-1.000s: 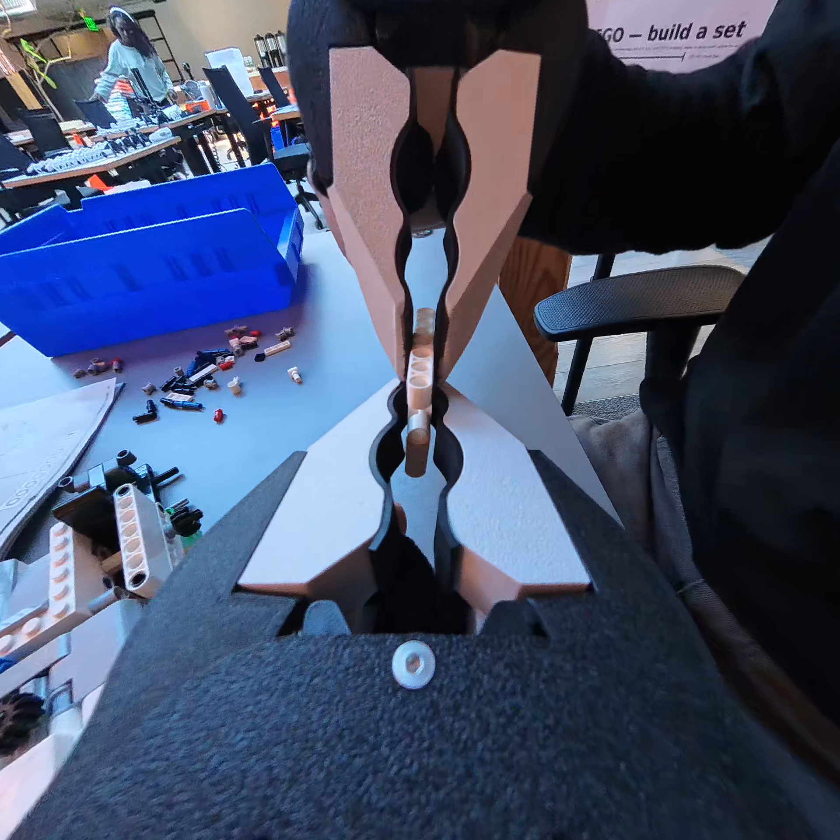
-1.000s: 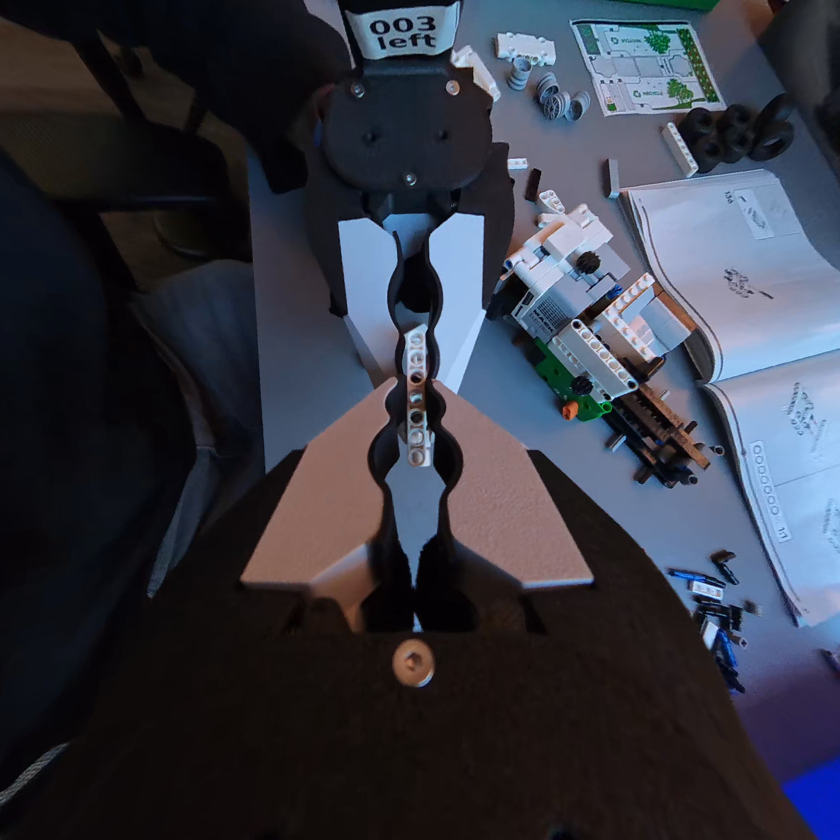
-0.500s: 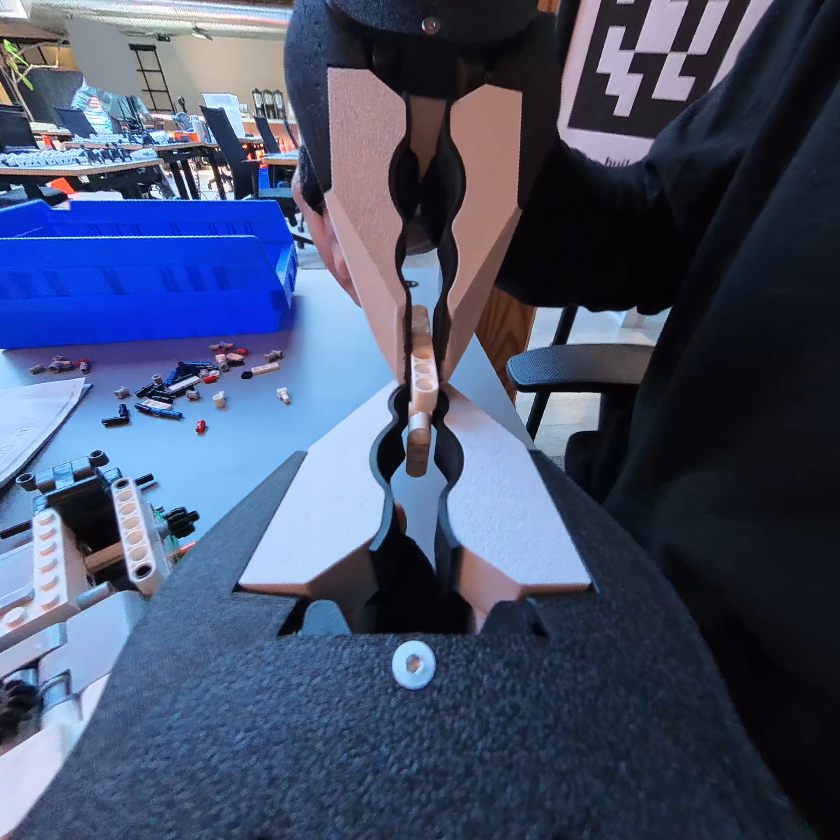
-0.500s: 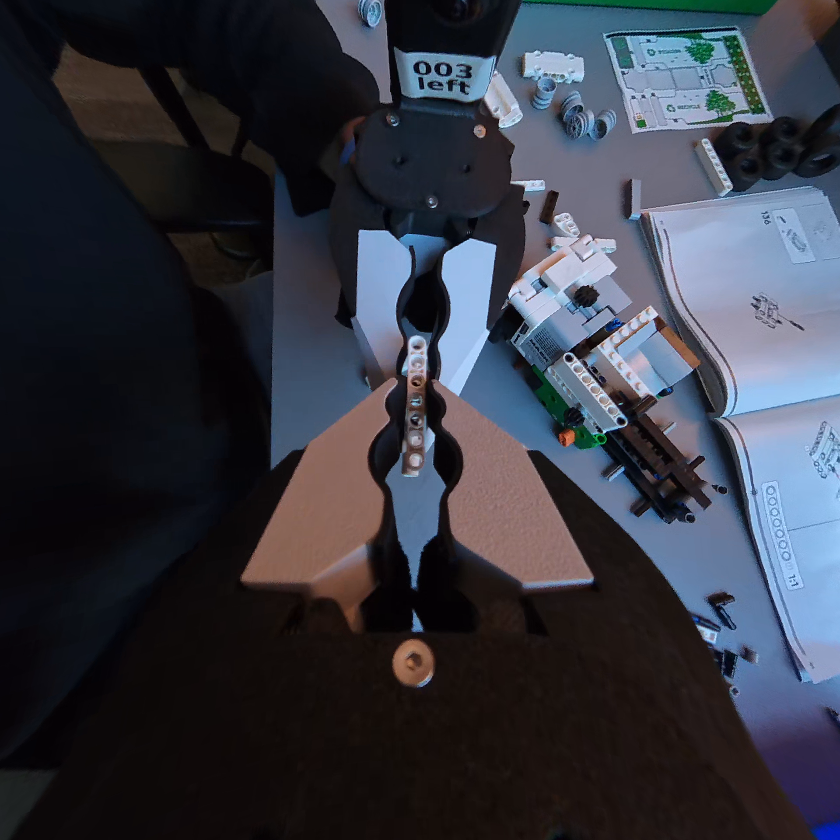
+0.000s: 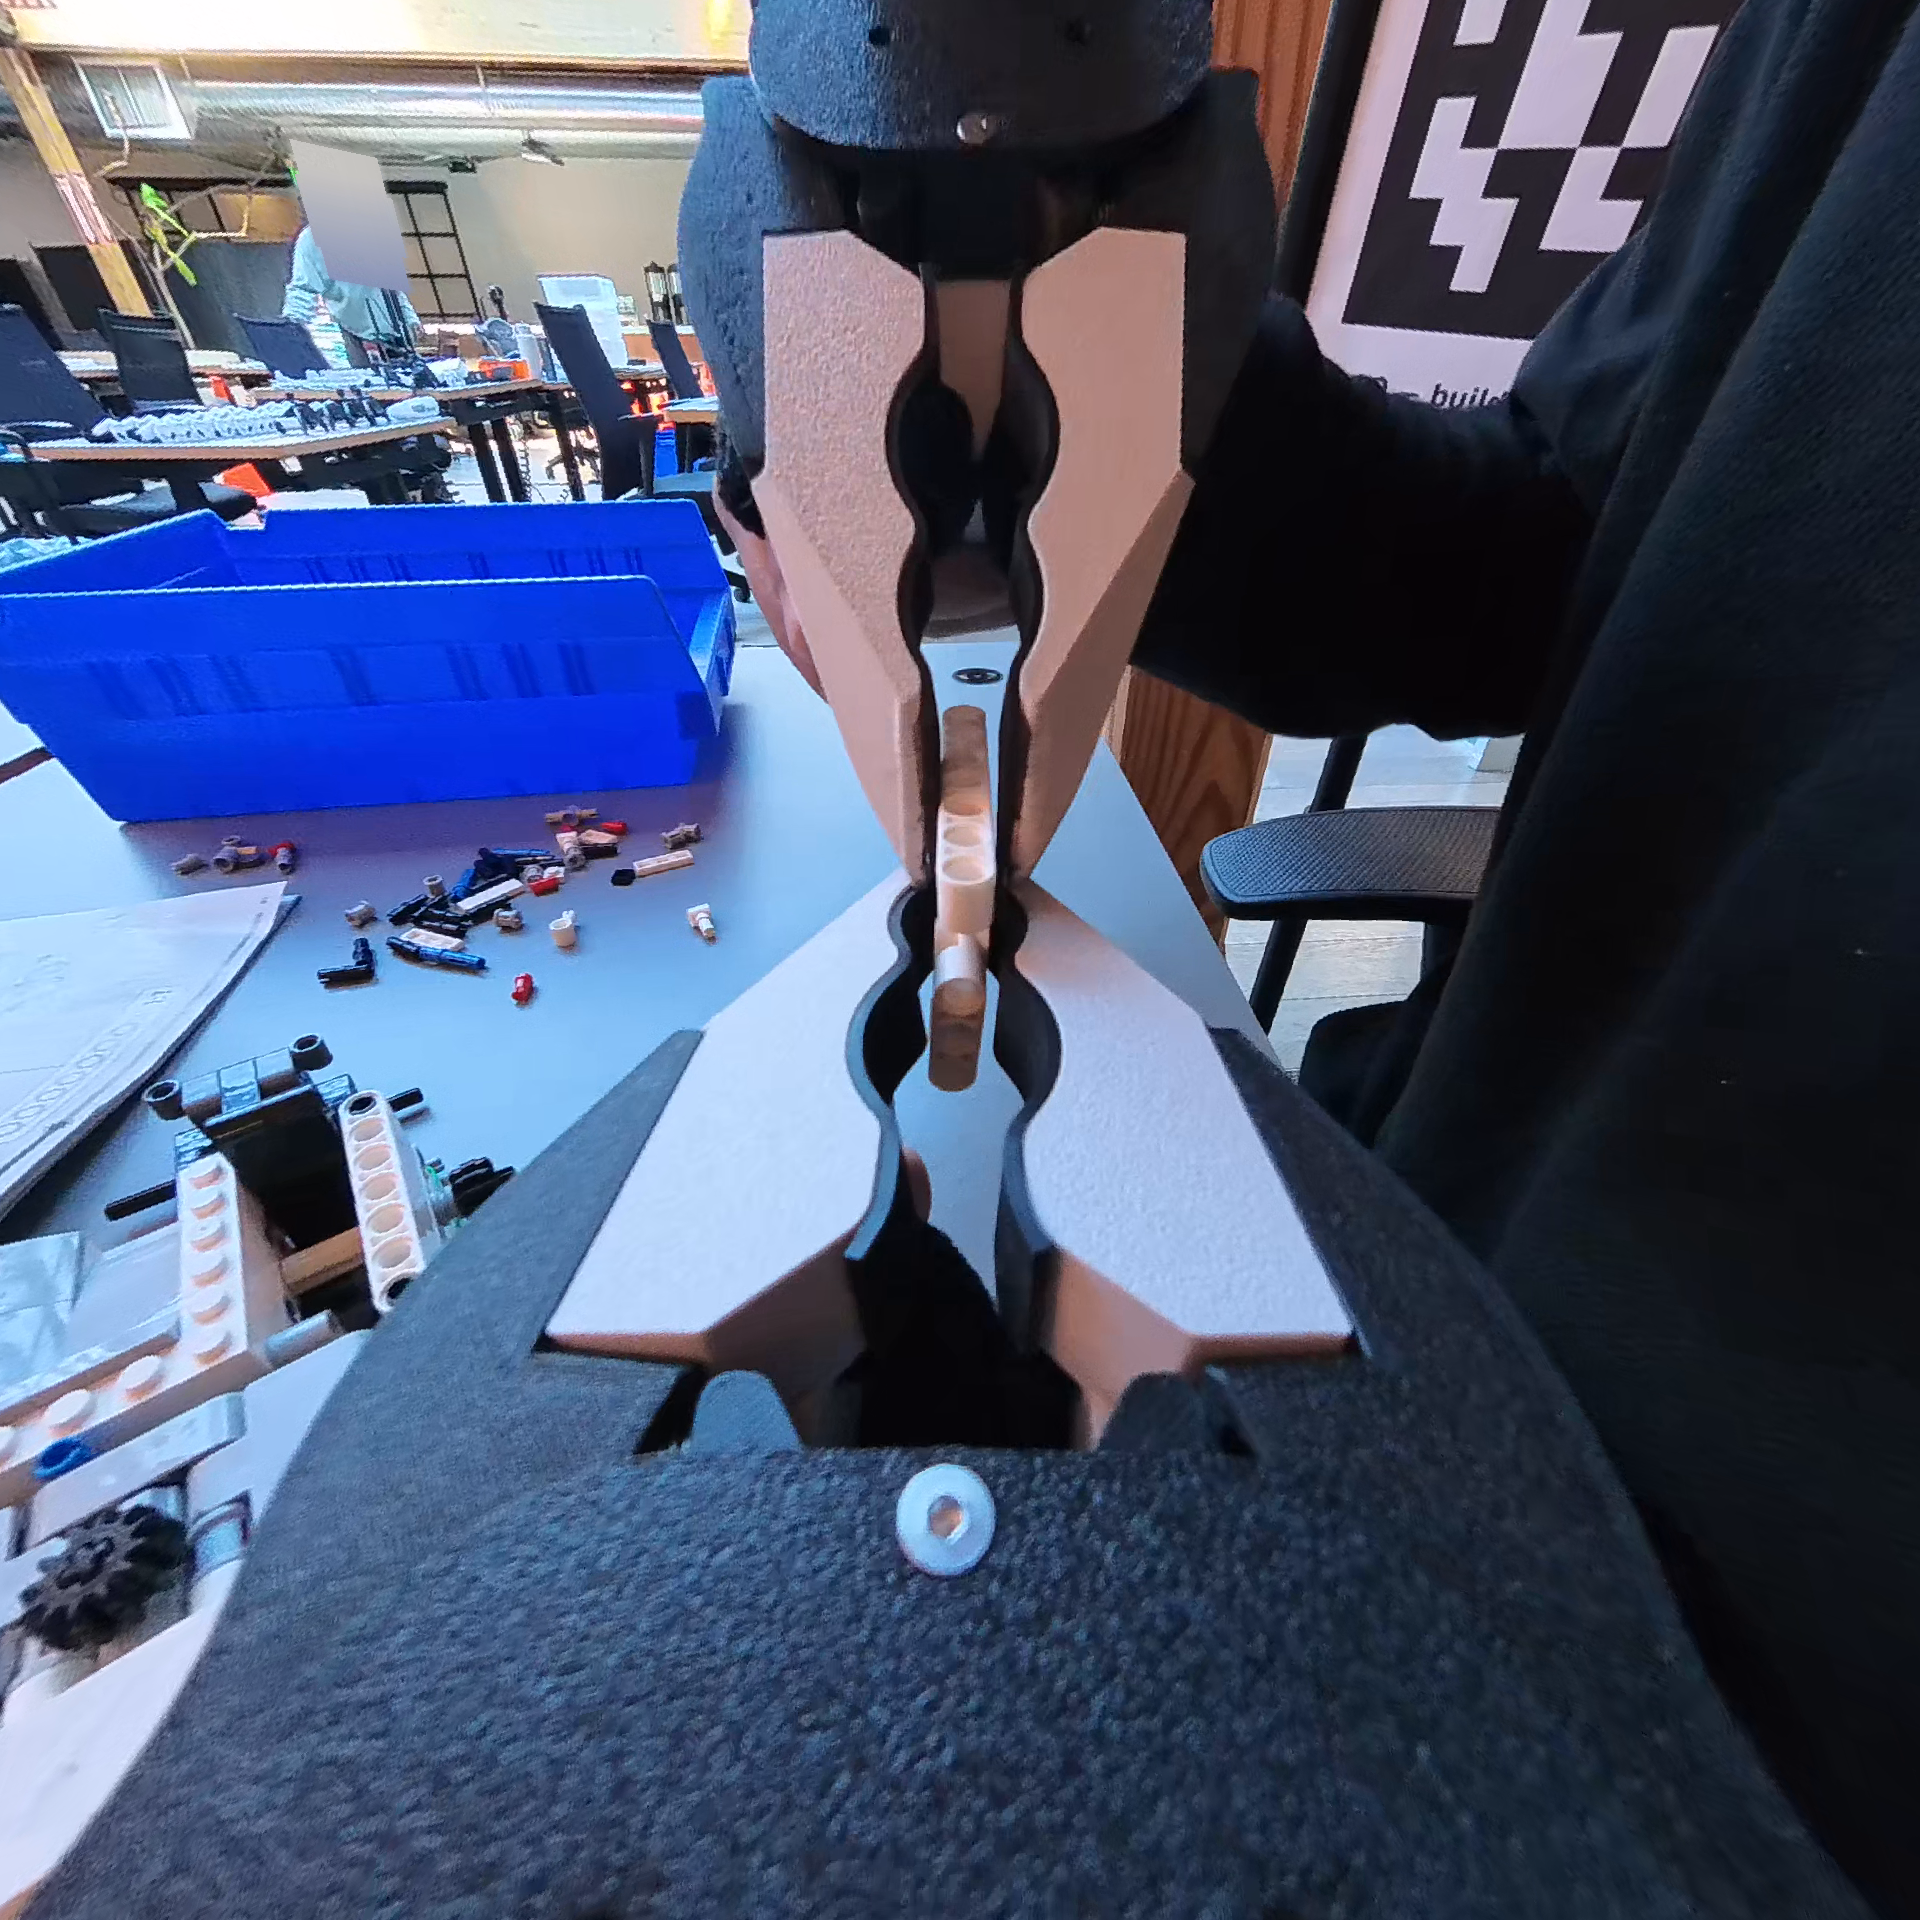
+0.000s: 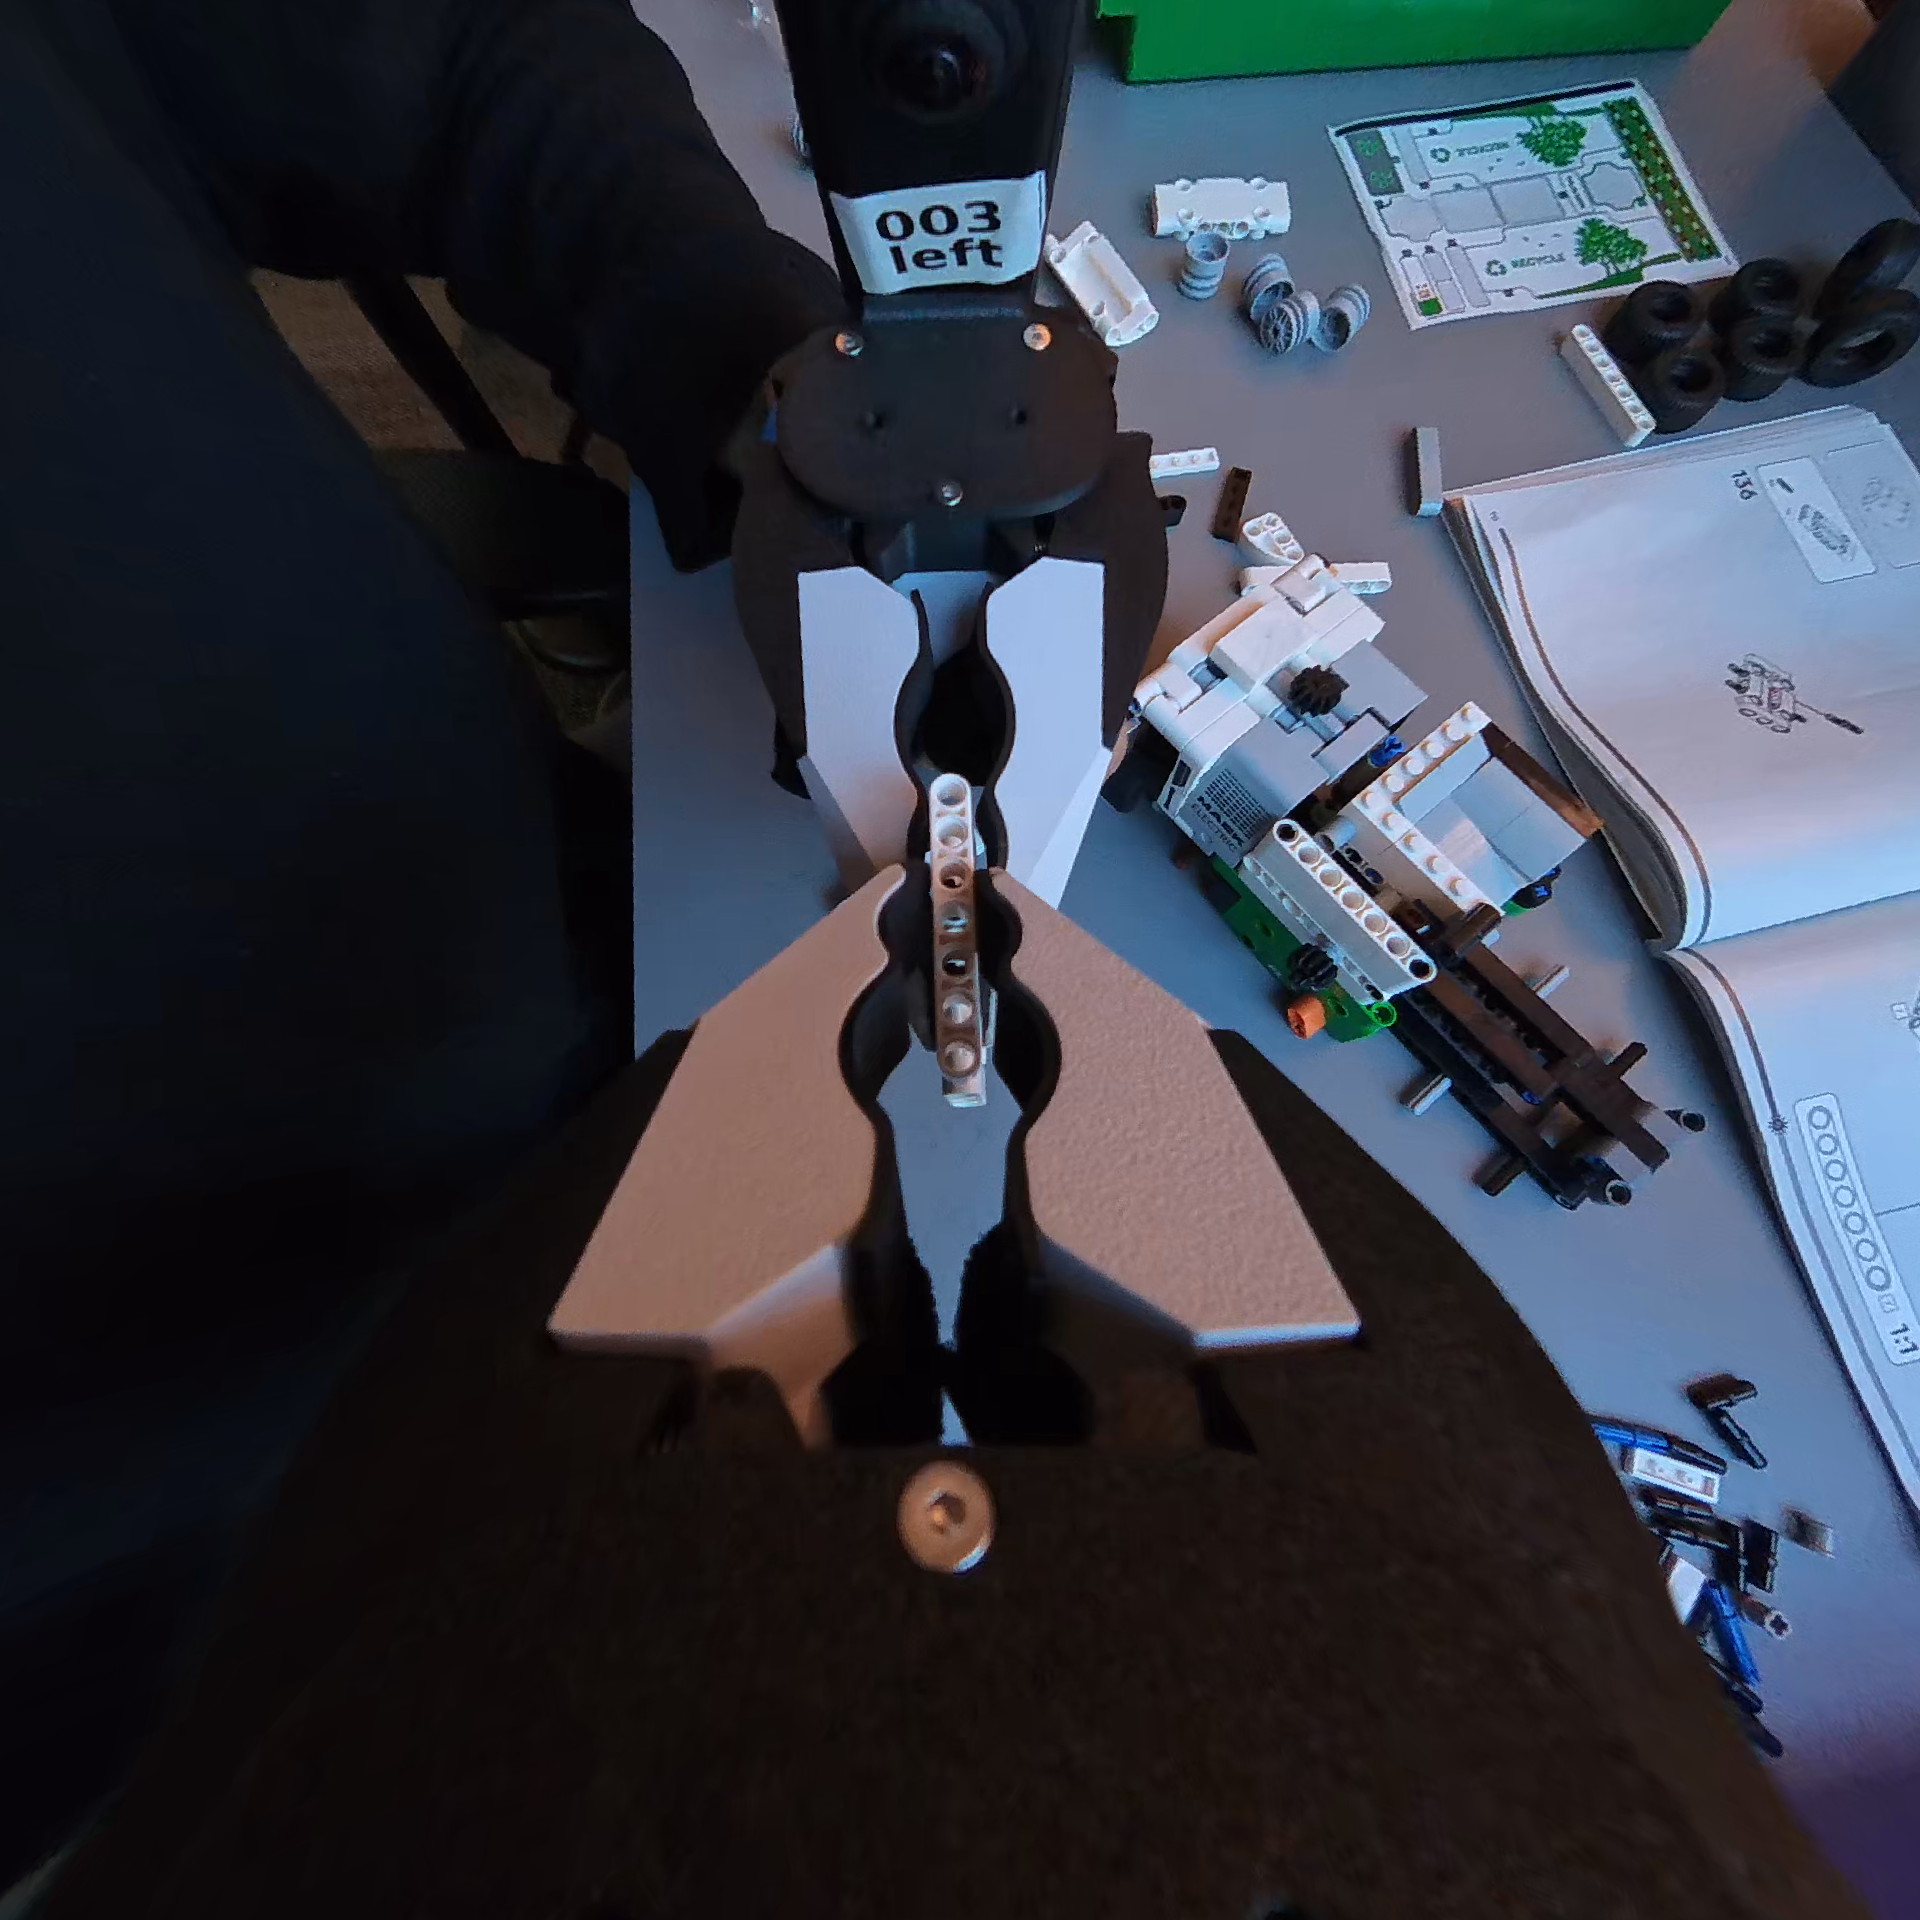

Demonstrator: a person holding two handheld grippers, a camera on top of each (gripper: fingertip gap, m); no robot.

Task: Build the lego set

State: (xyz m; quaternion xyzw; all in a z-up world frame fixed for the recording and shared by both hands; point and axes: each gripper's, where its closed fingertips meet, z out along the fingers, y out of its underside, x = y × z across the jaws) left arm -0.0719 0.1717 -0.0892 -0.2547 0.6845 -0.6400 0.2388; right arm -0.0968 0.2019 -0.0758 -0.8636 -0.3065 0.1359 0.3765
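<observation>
**Both grippers pinch one beam, tip to tip**

Left gripper [image 5: 961, 914] and right gripper [image 6: 951, 883] meet nose to nose above the table [image 6: 727, 935] edge, each clamped on the same white holed beam [image 6: 954, 935]; beam runs lengthwise between both sets of fingers, w/ a short peg stub sticking out its side near the left gripper's tips.

Around: part-built truck model [image 6: 1351, 831] (white cab, green base, black chassis rails) just right of the right gripper's tips, on the table. Open instruction booklet [image 6: 1714, 675] further right. Black tyres [image 6: 1766, 332] and grey wheel hubs [image 6: 1288, 312] beyond it, next to a printed sticker sheet [image 6: 1527, 197]. Loose small pins [image 5: 488, 904] scattered left of the left gripper, blue bin [image 5: 364, 665] behind them. Black sleeve [image 5: 1455, 520] closes off the right side of the left wrist view.

Writing: left gripper carries a white label; a black-white marker board [image 5: 1507, 156] stands behind the sleeve.
</observation>
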